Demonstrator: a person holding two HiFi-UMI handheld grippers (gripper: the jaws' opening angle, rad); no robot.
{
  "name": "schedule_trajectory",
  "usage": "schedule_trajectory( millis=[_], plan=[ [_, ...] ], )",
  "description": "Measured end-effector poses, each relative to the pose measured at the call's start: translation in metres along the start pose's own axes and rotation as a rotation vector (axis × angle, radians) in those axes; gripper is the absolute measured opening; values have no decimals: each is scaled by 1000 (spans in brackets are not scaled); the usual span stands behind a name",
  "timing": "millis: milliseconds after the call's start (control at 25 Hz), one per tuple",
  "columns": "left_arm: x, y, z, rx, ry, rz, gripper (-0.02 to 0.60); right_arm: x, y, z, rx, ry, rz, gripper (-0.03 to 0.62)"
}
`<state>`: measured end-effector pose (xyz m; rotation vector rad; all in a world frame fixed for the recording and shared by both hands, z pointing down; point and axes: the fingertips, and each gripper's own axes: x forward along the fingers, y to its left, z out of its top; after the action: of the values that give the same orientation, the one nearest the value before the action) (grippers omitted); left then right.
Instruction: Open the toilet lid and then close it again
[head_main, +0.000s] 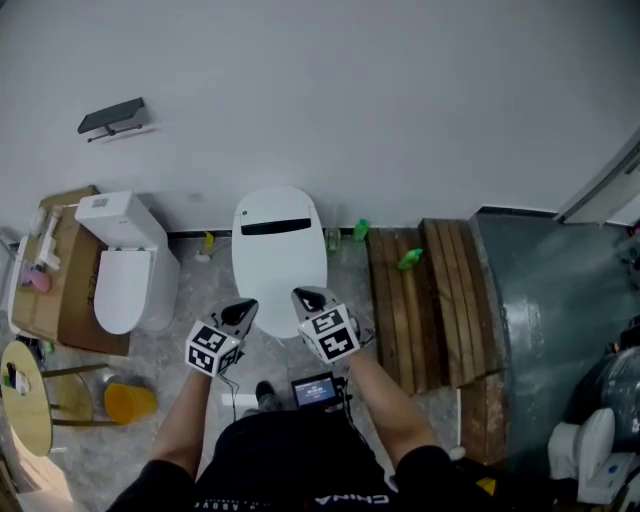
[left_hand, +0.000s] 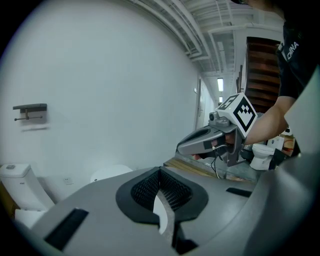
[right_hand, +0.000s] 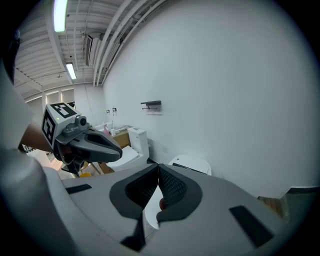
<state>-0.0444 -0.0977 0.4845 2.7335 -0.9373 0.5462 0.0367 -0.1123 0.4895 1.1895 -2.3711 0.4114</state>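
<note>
"CHINA" on black shirt (left_hand: 293, 64)

I look into a bare workshop hall, middle toilet (head_main: 279, 250) beside left toilet (head_main: 125, 275) along a blank wall (head_main: 400, 100), wooden planks (head_main: 425, 300), cardboard box (head_main: 55, 300), exposed ceiling pipes (right_hand: 115, 30).

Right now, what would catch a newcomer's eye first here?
The white toilet against the wall at centre, lid down, with the left gripper and right gripper side by side at its front end, both shut and empty. Then a second toilet to its left and wooden planks on the floor to its right.
</note>
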Motion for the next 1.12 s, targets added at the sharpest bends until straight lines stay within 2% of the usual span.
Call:
schedule_trajectory(
  millis=[320, 560, 720, 800, 880, 1000, 1120],
  plan=[
    [8, 11, -3, -3, 6, -19, 8, 12, -3, -2, 6, 22, -4, 14],
    [19, 11, -2, -45, 3, 2, 9, 14, -17, -6, 25, 17, 34, 15],
    [30, 20, -11, -74, 8, 37, 12, 27, -30, -24, 35, 49, 65, 17],
    [37, 25, -24, -102, 14, 35, 51, 37, -34, -38, 45, 73, 73, 18],
    [45, 28, -41, -139, 20, 13, 134, 47, -37, -55, 53, 98, 82, 51],
    [63, 38, -73, -167, 50, 1, 169, 66, -44, -82, 84, 129, 89, 89],
    [79, 53, -113, -182, 95, 21, 203, 89, -47, -115, 128, 160, 95, 128]
  ],
)
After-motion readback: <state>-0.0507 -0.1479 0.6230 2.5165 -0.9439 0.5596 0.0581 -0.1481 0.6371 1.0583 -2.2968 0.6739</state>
